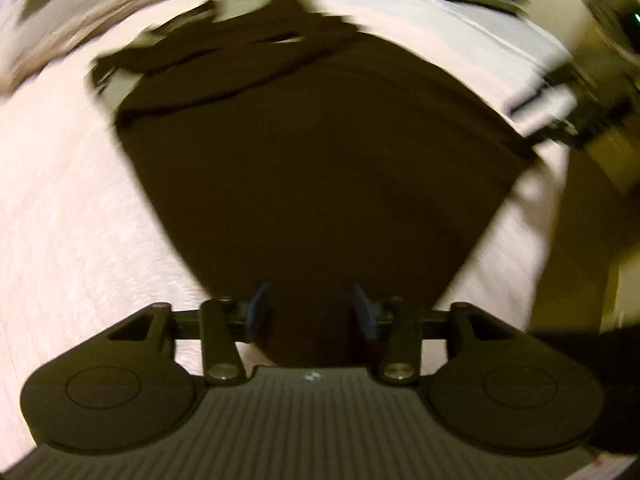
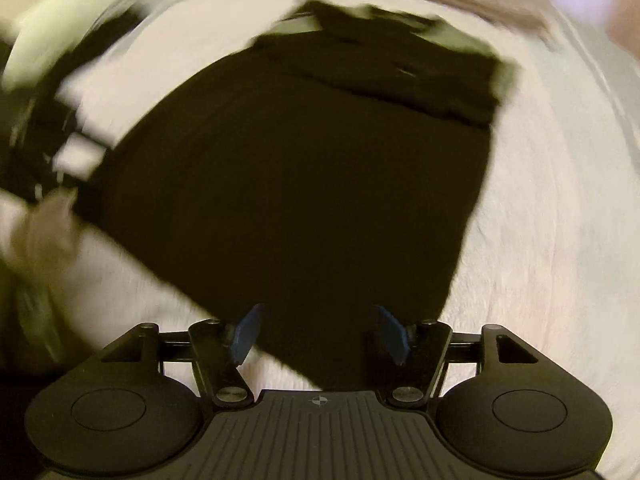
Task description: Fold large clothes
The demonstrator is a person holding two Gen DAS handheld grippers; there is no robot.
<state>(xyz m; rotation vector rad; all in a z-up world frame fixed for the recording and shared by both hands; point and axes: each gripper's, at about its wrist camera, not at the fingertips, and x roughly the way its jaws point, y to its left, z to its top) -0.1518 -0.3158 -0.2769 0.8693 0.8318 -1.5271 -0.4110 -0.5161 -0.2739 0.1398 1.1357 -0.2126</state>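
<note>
Both grippers point steeply down over a dark garment (image 1: 312, 168) spread on a pale bed (image 1: 72, 216); left gripper (image 1: 312, 312) has its blue pads parted, with dark cloth seen between them but no pad pressing it, so it is released; right gripper (image 2: 318, 332) stands wider, also released, a corner of the same garment (image 2: 288, 184) lying below its gap; the garment's far end is bunched in folds; both views are blurred.
</note>
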